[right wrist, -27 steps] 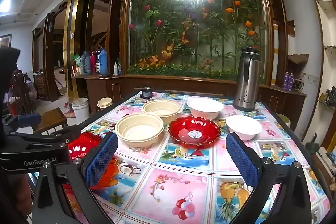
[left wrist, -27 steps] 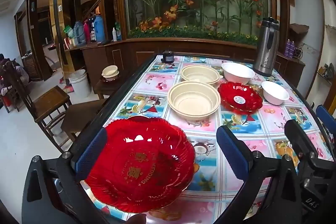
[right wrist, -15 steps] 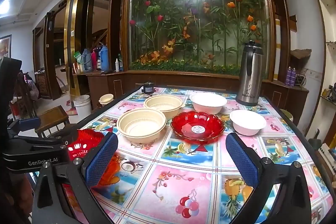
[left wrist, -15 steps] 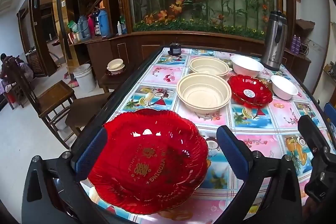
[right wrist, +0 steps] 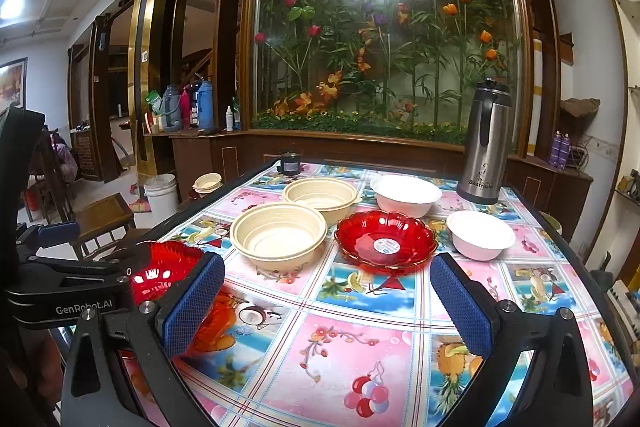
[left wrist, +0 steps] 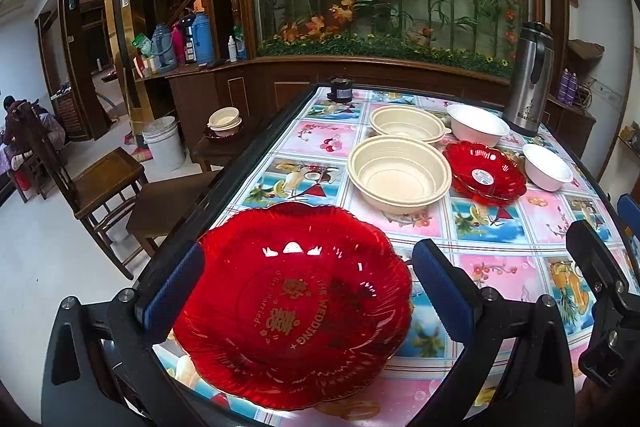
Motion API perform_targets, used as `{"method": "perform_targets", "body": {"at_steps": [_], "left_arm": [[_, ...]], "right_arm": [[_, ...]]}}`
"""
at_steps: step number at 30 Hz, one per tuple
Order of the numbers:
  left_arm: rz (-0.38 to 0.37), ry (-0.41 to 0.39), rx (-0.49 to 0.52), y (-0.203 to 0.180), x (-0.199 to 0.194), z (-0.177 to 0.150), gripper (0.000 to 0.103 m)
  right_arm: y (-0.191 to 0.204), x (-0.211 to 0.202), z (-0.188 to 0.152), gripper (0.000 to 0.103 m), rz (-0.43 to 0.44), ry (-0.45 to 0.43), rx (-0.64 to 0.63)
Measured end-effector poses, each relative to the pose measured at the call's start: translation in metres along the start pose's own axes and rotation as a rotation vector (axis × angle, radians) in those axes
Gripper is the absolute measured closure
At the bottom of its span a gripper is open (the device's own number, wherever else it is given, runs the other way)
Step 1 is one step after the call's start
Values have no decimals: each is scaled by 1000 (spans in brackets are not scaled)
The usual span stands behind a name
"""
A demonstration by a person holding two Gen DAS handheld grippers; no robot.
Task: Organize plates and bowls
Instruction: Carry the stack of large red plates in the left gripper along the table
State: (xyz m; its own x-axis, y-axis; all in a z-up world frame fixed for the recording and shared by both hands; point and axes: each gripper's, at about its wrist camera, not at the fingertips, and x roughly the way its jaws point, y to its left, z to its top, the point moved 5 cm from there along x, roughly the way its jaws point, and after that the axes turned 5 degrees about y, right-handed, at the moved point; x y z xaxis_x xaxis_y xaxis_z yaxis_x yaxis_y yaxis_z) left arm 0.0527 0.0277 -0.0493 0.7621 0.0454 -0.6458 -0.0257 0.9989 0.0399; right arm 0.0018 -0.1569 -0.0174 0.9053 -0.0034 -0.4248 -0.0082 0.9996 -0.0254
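Hovering wide open over the table's (left wrist: 256, 163) near-left corner, the left tongs (left wrist: 306, 297) straddle the large red plate (left wrist: 294, 301); the right tongs (right wrist: 328, 301), also open and empty, sit farther away.

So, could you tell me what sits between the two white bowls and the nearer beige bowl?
The small red plate, seen in both wrist views.

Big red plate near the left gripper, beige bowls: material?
Big red plate: likely translucent moulded plastic, perhaps glass; glossy, with sharp highlights, a ribbed scalloped rim and gold print. Beige bowls: matte, opaque, stepped walls, looks like disposable plastic or pulp fibre; unclear which.
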Motion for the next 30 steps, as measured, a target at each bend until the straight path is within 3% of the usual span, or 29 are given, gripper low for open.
{"method": "perform_targets", "body": {"at_steps": [11,30], "left_arm": [[33,1,-21,22,3,-3,0],[115,69,-63,59,27,-20,0]], "right_arm": [[17,7,1,0,33,24,0],[45,25,-10,0,126,114,4]]}}
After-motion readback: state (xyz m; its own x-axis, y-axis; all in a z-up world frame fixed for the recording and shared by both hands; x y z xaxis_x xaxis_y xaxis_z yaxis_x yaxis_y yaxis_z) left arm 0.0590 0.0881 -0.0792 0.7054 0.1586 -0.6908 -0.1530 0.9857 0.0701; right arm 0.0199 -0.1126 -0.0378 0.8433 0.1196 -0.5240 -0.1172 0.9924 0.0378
